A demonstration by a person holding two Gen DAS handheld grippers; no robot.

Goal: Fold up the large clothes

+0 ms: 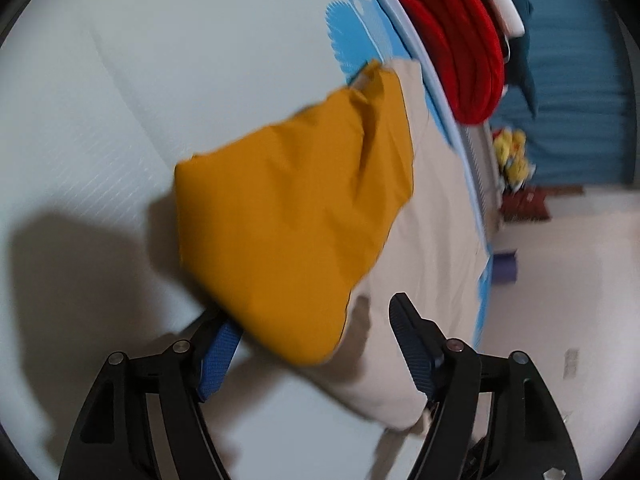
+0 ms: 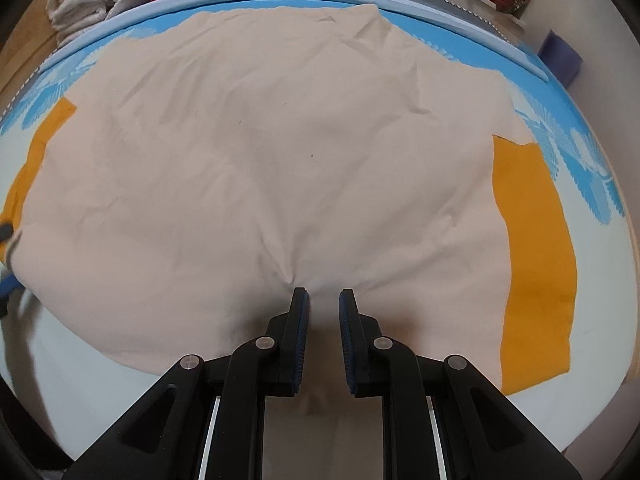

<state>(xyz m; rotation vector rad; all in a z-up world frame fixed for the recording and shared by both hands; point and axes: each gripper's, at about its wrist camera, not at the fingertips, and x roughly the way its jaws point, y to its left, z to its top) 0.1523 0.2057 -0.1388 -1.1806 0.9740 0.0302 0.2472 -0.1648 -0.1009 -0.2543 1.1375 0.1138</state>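
A large cream garment with mustard sleeves lies spread on a bed. In the right wrist view its cream body (image 2: 260, 152) fills the middle, with one mustard sleeve (image 2: 536, 264) at the right and the other (image 2: 36, 160) at the left. My right gripper (image 2: 324, 300) hovers at the near edge of the cream cloth, jaws slightly apart with nothing between them. In the left wrist view the mustard sleeve (image 1: 296, 220) is lifted and draped over the left finger (image 1: 218, 360). My left gripper (image 1: 316, 332) stands wide open around the sleeve's lower edge.
The bed sheet (image 2: 584, 168) is white with blue leaf print. A red blanket (image 1: 452, 40) and a white fleece (image 2: 92, 0) lie beyond the bed's rail. Plush toys (image 1: 512, 156) and a purple box (image 2: 560, 58) sit by the far floor.
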